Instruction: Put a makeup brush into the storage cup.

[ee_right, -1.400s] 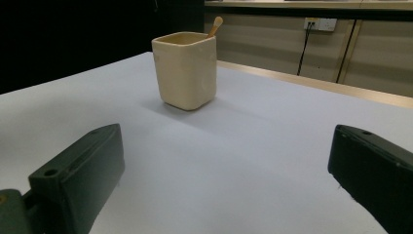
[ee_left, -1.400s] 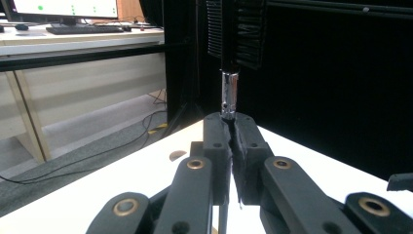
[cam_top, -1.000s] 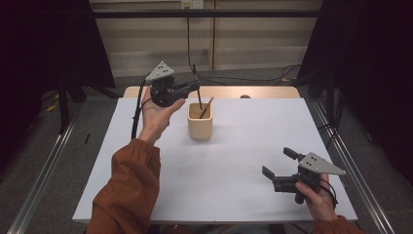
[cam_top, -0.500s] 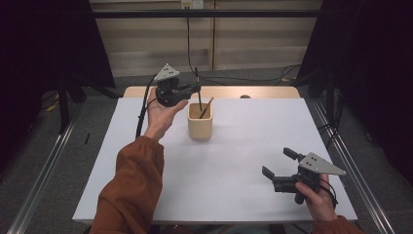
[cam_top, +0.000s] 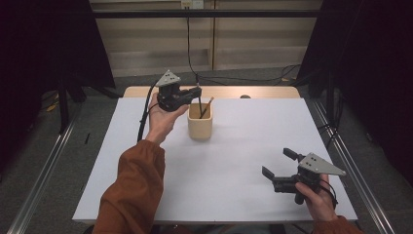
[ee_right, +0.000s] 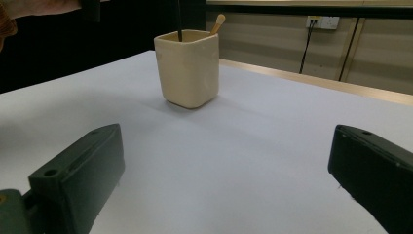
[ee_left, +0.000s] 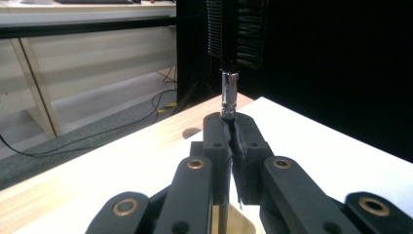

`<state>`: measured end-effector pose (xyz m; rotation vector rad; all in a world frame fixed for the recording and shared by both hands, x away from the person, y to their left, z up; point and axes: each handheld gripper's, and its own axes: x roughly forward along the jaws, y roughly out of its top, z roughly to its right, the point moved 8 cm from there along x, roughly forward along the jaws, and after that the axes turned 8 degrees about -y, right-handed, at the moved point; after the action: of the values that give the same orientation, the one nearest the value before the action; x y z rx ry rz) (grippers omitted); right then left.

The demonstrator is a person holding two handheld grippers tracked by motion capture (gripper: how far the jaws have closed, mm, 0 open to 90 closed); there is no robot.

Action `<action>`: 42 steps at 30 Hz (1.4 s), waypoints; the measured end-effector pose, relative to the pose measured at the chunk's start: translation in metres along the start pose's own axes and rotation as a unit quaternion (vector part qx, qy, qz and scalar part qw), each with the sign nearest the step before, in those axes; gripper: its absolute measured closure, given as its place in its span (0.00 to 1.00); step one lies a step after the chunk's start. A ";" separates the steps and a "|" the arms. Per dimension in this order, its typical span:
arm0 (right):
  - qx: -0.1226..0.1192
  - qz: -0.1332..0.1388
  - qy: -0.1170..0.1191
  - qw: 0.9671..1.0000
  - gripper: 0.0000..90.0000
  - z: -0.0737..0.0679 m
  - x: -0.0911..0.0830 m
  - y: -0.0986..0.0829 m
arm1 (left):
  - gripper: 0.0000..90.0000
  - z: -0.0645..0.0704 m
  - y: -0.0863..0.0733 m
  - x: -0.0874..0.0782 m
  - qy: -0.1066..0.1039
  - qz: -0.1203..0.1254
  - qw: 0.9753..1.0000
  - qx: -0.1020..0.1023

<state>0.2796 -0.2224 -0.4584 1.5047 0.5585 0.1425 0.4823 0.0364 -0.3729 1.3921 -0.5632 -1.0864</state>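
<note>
The left tool [cam_top: 195, 91] is clamped on a slim black brush with a silver metal ferrule [ee_left: 229, 95], and holds it above the cream square ceramic cup [cam_top: 199, 127] that stands toward the far side of the white tabletop [cam_top: 234, 161]. In the left gripper view the jaws press together on the handle just below the ferrule, and the dark bristle head rises past the top of the frame. The brush's long axis runs close to vertical: head up, handle end down into the mouth of the cup, as the high view suggests; whether that lower end touches the cup's floor or hangs free inside cannot be told. A second, light wooden stick with a rounded tip [cam_top: 207, 107] leans in the cup, tilted toward the right.

The step in hand looks like setting the brush into the cup, or lifting it out; the pictures alone do not settle which. If it is going in, the next move calls for a straight lowering along the brush's own axis, clear of the wooden stick and the rim, then parting the jaws.

The right tool [cam_top: 282, 168] rests low over the near right of the tabletop, well apart from the cup, its jaws wide apart and holding nothing.
</note>
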 end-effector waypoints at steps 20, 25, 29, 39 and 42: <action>-0.003 -0.002 0.001 1.000 0.00 -0.001 0.001 -0.001 | 0.96 -0.004 -0.024 0.007 0.004 -0.016 1.000 -0.003; -0.004 -0.003 0.001 1.000 0.00 -0.001 0.002 -0.001 | 0.96 -0.005 -0.027 0.007 0.004 -0.017 1.000 -0.006; -0.004 -0.003 0.001 1.000 0.00 -0.001 0.002 -0.001 | 0.95 -0.005 -0.027 0.007 0.004 -0.017 1.000 -0.007; -0.004 -0.003 0.001 1.000 0.00 -0.001 0.001 -0.001 | 0.91 -0.005 -0.030 0.010 0.000 -0.016 1.000 -0.009; -0.004 -0.003 0.001 1.000 0.00 -0.001 0.001 -0.001 | 0.68 -0.008 -0.029 0.009 0.012 -0.005 1.000 -0.020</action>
<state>0.2801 -0.2210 -0.4600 1.4956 0.5627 0.1412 0.4850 0.0369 -0.4044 1.3733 -0.5152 -1.0818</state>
